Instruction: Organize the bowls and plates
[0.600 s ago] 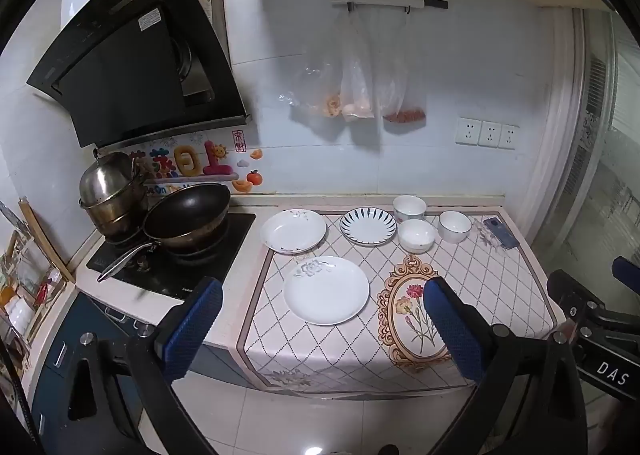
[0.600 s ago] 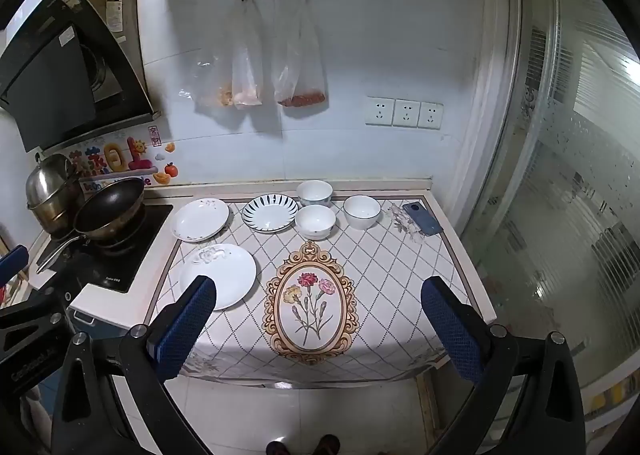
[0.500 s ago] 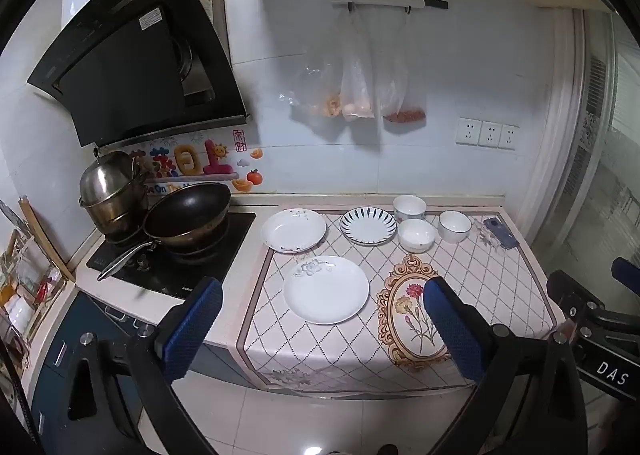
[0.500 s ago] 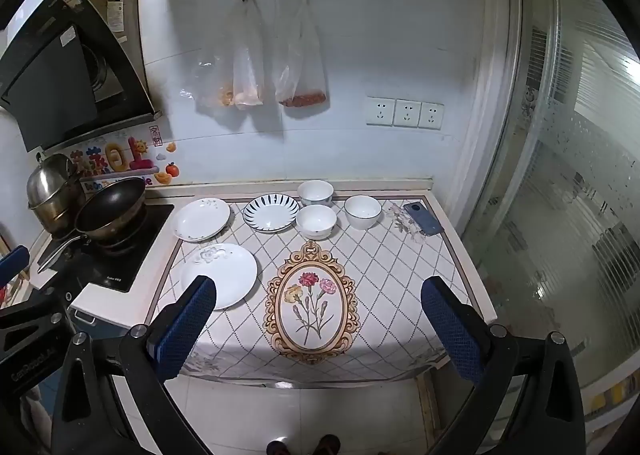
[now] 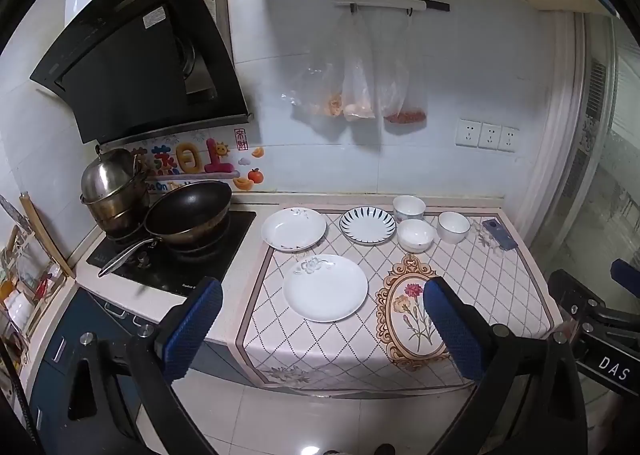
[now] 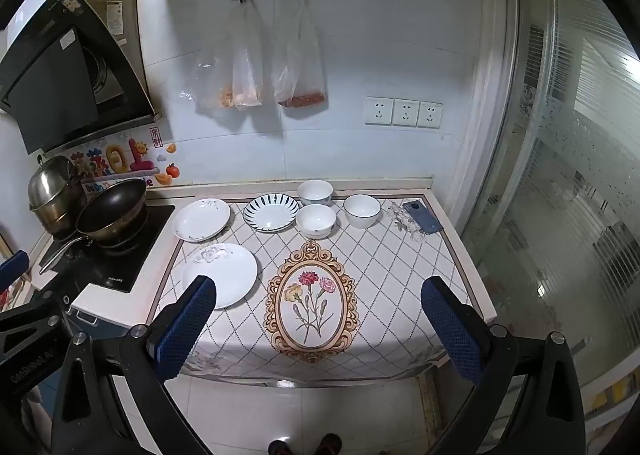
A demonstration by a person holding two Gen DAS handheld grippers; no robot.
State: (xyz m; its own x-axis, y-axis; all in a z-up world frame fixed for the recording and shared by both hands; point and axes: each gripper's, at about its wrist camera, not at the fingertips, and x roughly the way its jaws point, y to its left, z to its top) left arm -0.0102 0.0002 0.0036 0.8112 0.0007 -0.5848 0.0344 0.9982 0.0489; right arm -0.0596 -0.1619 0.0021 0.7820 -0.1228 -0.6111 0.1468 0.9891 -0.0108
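Hand-held grippers [image 5: 322, 329] [image 6: 318, 327] (agape), three plates [image 5: 325, 288], three bowls [image 5: 415, 235]

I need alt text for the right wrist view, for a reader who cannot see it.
Three plates and three white bowls sit apart, unstacked, on a counter cloth with a flower oval. The open right gripper frames the view from in front of the counter, holding nothing. A wok and steel pot stand on the stove at left; a phone lies at right.

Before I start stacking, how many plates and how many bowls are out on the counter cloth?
Plates: 3, large white plate, floral-edged plate, blue-striped plate
Bowls: 3, back bowl, middle bowl, right bowl
Total: 6
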